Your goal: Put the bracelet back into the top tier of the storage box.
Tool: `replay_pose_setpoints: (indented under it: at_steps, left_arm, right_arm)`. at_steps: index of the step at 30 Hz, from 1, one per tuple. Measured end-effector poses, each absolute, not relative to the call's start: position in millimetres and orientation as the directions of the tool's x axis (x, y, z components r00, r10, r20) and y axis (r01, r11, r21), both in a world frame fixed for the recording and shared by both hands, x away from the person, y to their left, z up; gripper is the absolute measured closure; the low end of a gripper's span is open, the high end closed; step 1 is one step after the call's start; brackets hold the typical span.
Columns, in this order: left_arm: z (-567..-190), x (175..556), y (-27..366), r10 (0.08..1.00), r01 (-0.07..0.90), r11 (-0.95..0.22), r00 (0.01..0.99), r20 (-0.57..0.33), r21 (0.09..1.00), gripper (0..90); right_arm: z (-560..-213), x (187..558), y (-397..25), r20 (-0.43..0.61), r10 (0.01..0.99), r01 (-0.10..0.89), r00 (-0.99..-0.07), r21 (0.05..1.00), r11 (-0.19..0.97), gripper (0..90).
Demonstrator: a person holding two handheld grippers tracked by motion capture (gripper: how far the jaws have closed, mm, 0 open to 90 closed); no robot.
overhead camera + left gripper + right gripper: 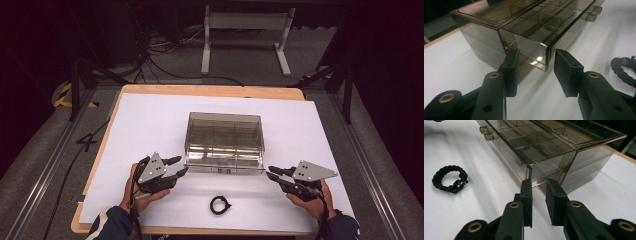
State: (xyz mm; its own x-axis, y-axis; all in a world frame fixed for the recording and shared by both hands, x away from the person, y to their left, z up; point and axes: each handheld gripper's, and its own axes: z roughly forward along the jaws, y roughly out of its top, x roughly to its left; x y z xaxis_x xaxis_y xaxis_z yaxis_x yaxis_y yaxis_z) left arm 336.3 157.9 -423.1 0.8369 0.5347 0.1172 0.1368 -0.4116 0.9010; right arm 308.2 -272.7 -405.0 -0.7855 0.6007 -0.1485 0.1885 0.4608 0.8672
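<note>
A smoky clear plastic drawer box (224, 135) stands mid-table, its top drawer (541, 30) pulled out a little toward me, with dividers inside and two small knobs (222, 170) on its front. A black braided bracelet (220, 205) lies on the white sheet in front of it. My left gripper (180, 167) is open just off the drawer's front left corner (547, 57), which shows between the jaws a little beyond them. My right gripper (272, 173) is open by a narrow gap, holding nothing, close to the front right corner (529, 170). The bracelet (449, 178) lies to its left.
A white sheet (150, 120) covers a wooden table (210, 90). Beyond the table's far edge is a grey floor with cables (165, 55) and a white frame leg (206, 45). Metal rails (50, 165) run along both sides.
</note>
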Motion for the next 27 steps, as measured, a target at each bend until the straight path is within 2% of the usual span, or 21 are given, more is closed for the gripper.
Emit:
replay_pose_setpoints:
  at_steps: [4, 9, 11, 20, 27]
  left_arm:
    - [-423.8, 336.0, 156.1, 0.504, 0.129, -0.423, 0.856, 0.116, 0.897, 59.4]
    - [-423.1, 333.4, 157.5, 0.495, 0.123, -0.424, 0.861, 0.116, 0.897, 65.4]
    - [-423.0, 332.0, 159.0, 0.489, 0.122, -0.426, 0.865, 0.115, 0.897, 68.1]
    - [-423.4, 319.5, 161.4, 0.468, 0.108, -0.456, 0.873, 0.135, 0.883, 69.4]
    - [-424.8, 309.1, 176.2, 0.481, 0.12, -0.465, 0.866, 0.136, 0.877, 68.5]
  right_arm:
    - [-407.4, 309.7, -267.1, -0.15, 0.582, 0.178, -0.799, 0.866, 0.468, 78.3]
    - [-406.6, 306.0, -264.6, -0.162, 0.557, 0.154, -0.814, 0.866, 0.477, 86.4]
    - [-406.6, 305.3, -265.9, -0.152, 0.546, 0.155, -0.824, 0.866, 0.475, 86.8]
    - [-405.8, 299.4, -266.1, -0.152, 0.523, 0.151, -0.839, 0.858, 0.491, 87.0]
    - [-399.7, 295.4, -270.3, -0.146, 0.527, 0.14, -0.837, 0.874, 0.466, 83.4]
